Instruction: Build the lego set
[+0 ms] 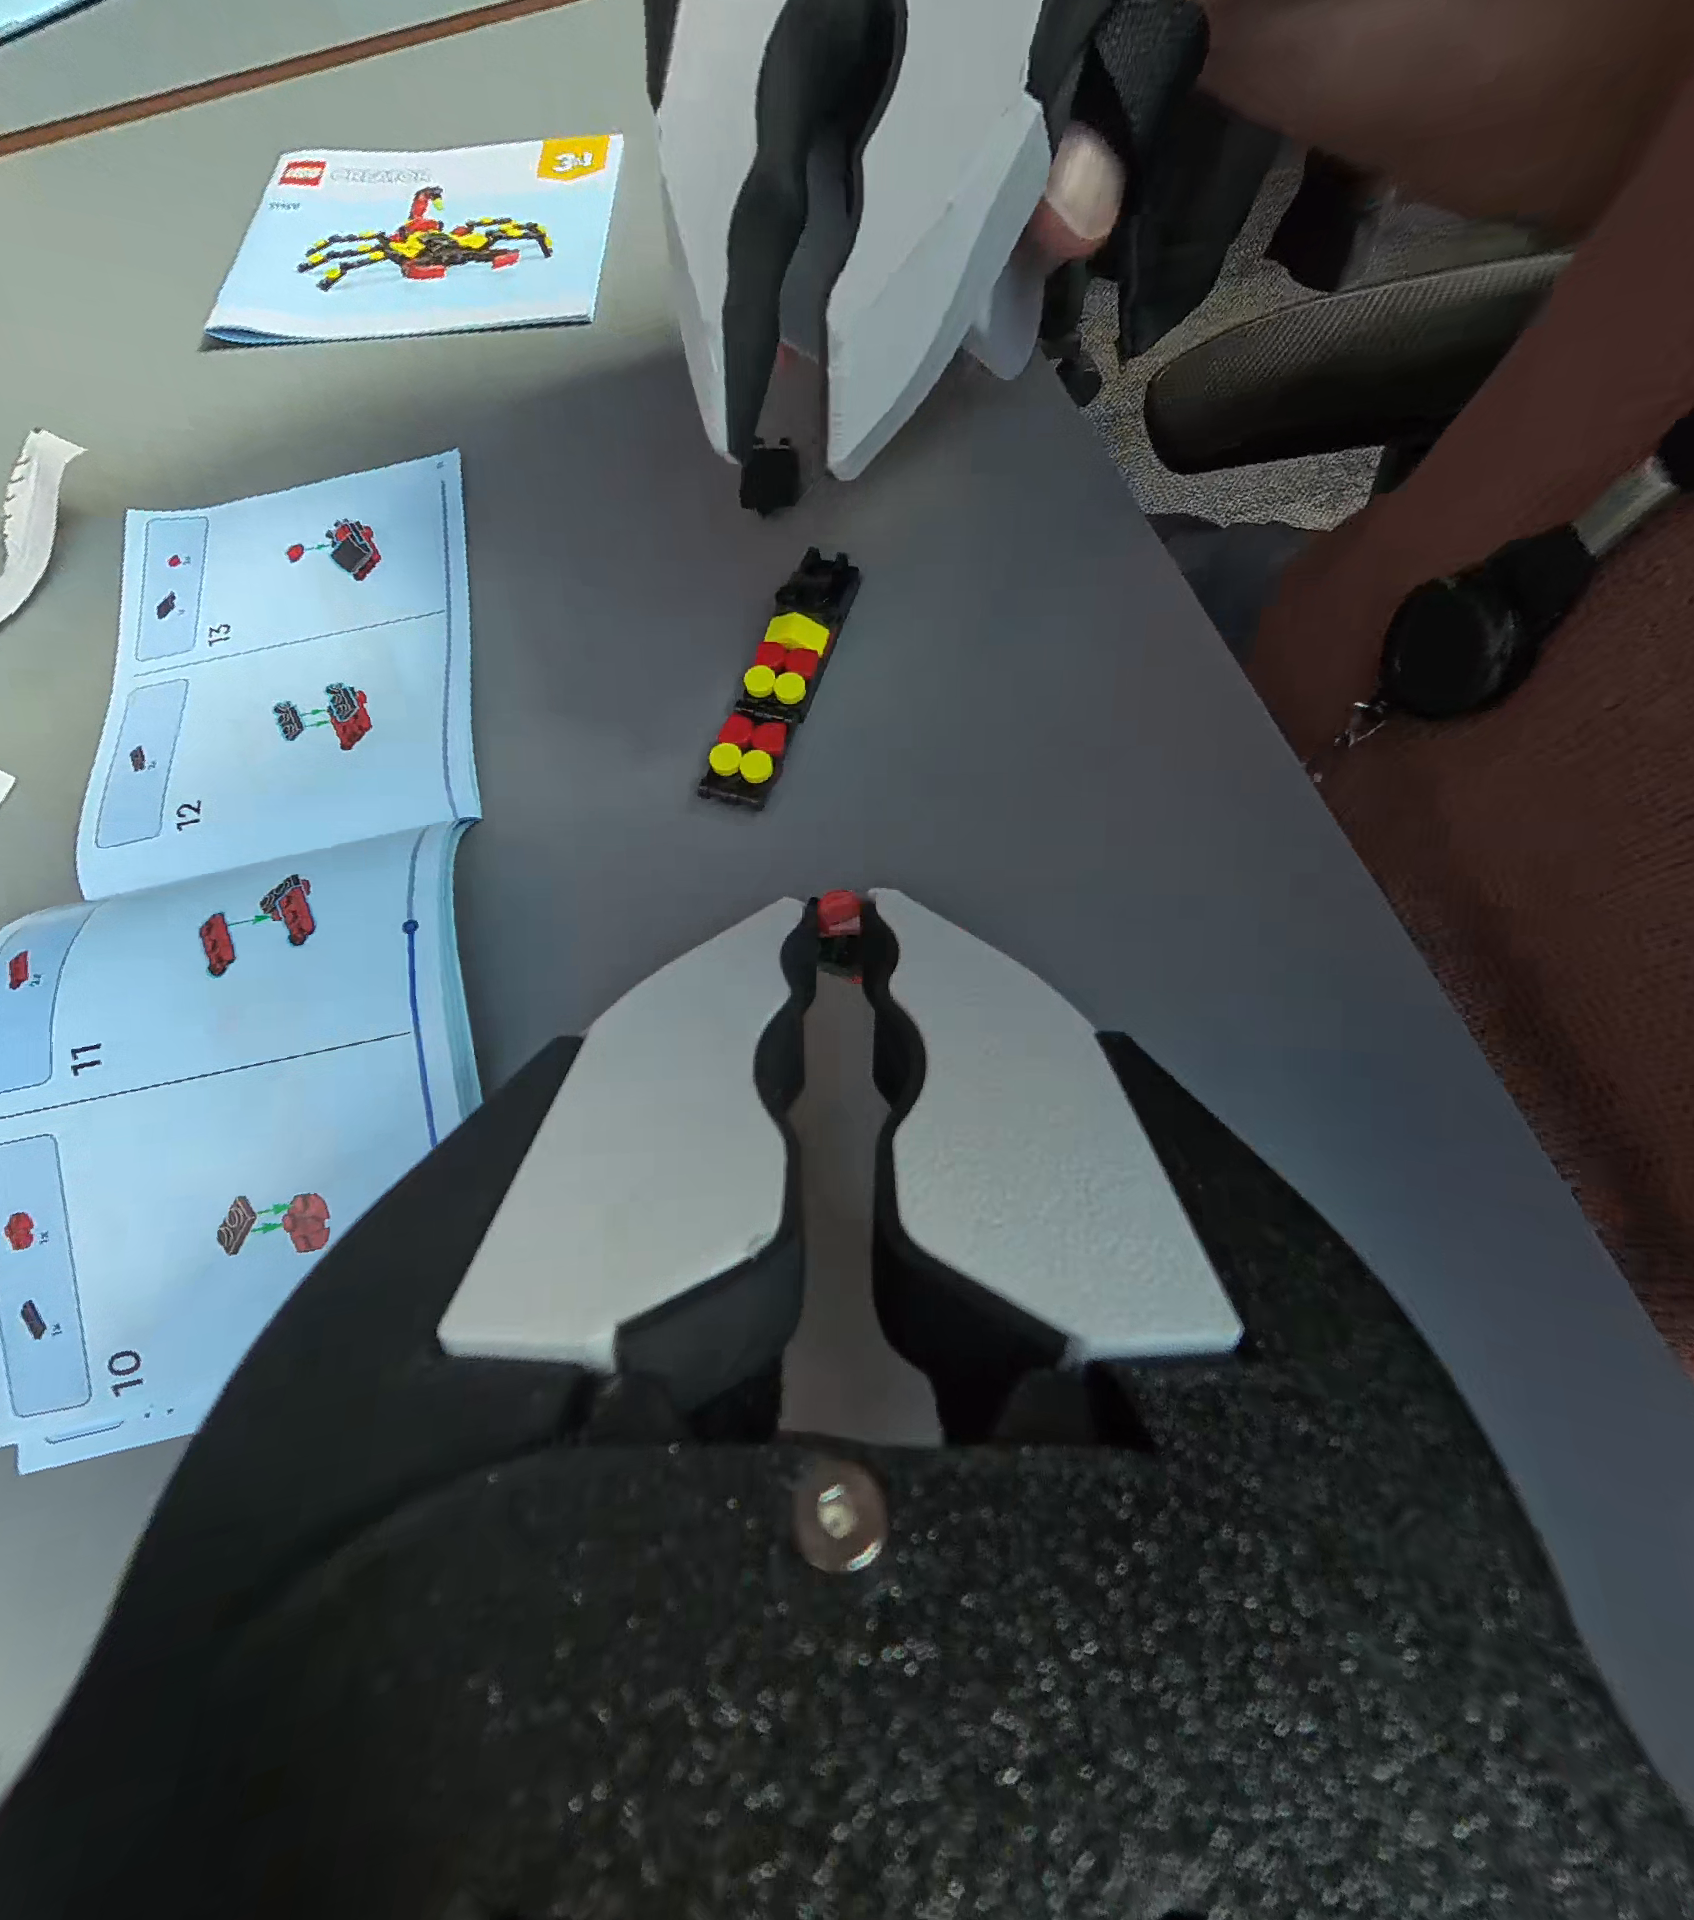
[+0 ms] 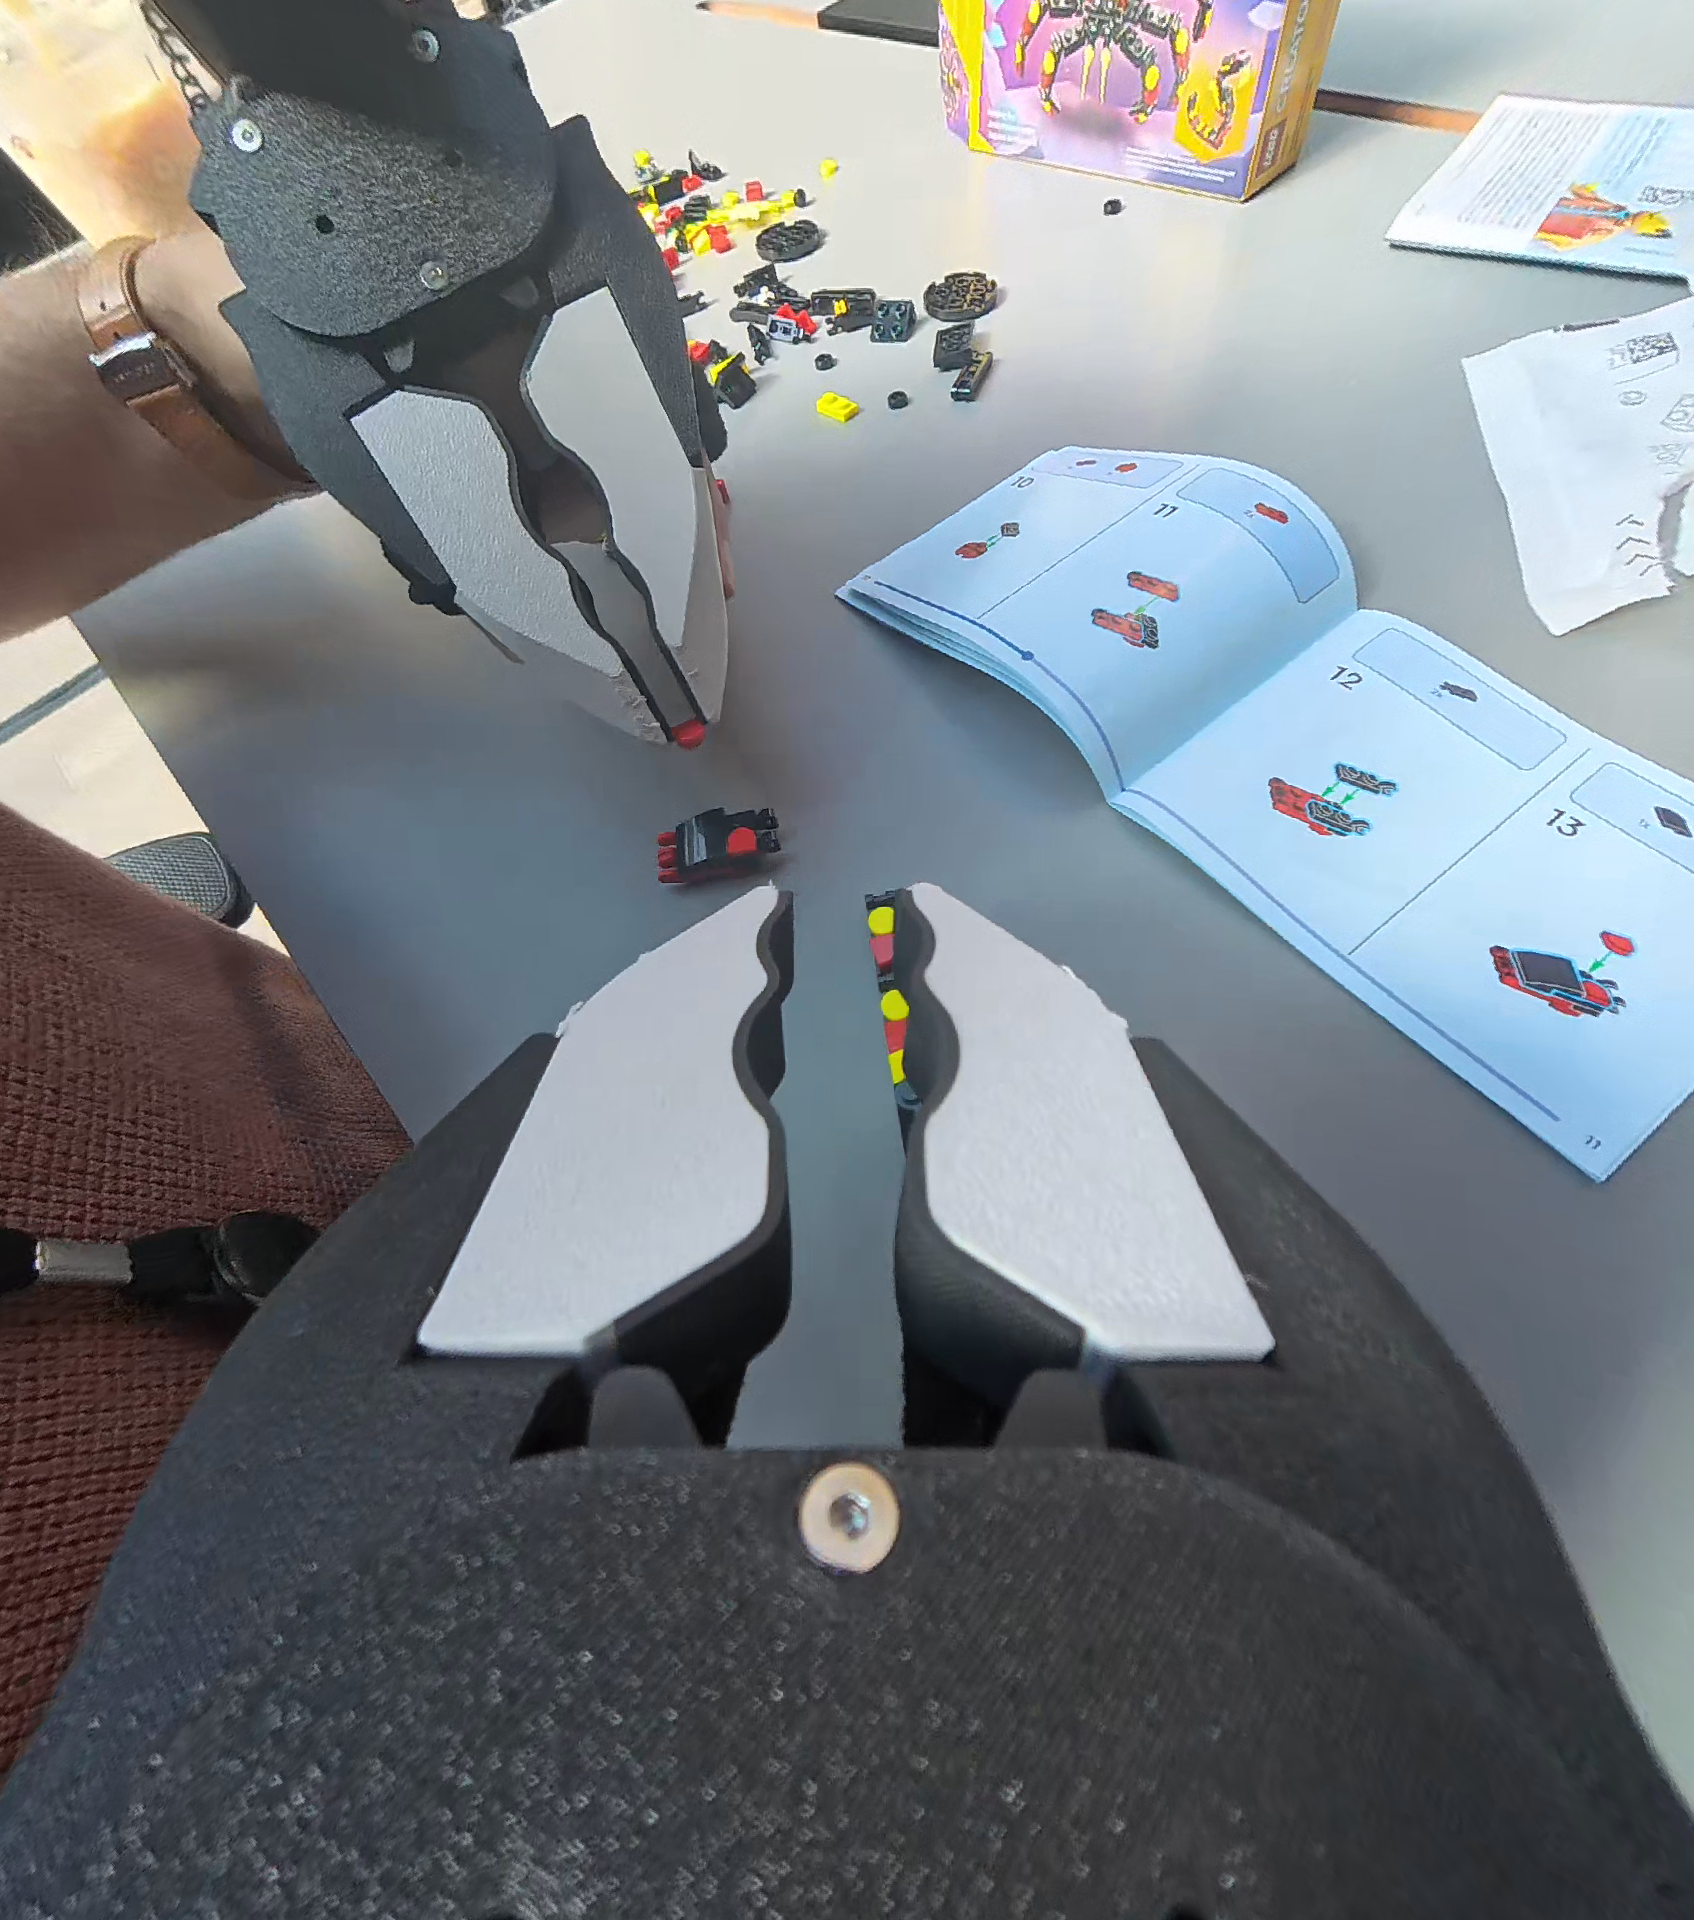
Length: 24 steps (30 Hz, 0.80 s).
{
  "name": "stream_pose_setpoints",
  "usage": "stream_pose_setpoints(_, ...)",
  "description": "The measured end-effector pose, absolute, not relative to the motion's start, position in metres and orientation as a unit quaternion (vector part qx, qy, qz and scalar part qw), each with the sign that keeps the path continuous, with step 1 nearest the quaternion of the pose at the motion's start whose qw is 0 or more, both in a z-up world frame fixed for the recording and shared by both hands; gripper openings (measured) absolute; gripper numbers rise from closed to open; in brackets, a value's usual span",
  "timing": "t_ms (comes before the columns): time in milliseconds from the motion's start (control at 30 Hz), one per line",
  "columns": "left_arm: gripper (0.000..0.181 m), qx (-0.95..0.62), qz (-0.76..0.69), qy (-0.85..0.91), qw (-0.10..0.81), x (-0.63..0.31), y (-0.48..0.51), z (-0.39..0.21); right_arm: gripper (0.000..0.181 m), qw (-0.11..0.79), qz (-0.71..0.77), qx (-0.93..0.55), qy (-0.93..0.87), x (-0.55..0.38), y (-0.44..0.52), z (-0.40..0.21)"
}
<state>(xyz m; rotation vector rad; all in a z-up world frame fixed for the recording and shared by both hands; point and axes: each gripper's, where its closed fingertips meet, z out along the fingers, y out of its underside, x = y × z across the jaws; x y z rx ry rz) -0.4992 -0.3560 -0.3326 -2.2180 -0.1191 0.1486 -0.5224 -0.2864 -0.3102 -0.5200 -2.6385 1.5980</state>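
**Left tool** (image 1: 838, 920): being held shut on a small red round piece (image 1: 838, 912). A black part is being glimpsed under the piece, but what kind it is cannot be told.

**Studded strip** (image 1: 770, 686), black with red and yellow studs: lying on the table (image 1: 1030, 727) just ahead of the left tool's tips. Its long axis is running away from that tool, nearly in line with the fingers. The left tool is judged to be the one better placed to bring its red piece down onto the strip. Which stud is meant cannot be told.

**Right tool** (image 2: 827, 904): being held over the strip with its jaws apart, bare table showing between them and nothing gripped. From its own camera the strip (image 2: 887, 997) is largely being hidden by one finger, with only a sliver of studs showing.

**Small black-and-red assembly** (image 2: 718, 842): lying just past the strip's far end, between the two tools. From the left camera it is mostly being covered by the right tool (image 1: 781, 457).

**Open instruction booklet** (image 2: 1342, 831): lying beside the strip.

**Loose bricks** (image 2: 822, 291) and **box** (image 2: 1123, 94): being kept well beyond the strip.
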Motion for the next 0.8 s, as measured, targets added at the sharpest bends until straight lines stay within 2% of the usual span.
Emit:
stream_pose_setpoints(433, 0.008, -0.882, 0.097, -0.071, 0.455, -0.504, -0.352, -0.324, 0.023, 0.012, 0.538, -0.191, -0.821, -0.519, -0.289, -0.313)
stream_pose_setpoints(800, 0.008, -0.884, 0.096, -0.062, 0.454, -0.511, -0.349, -0.325, 0.009, 0.018, 0.533, -0.164, -0.830, -0.518, -0.295, -0.308)
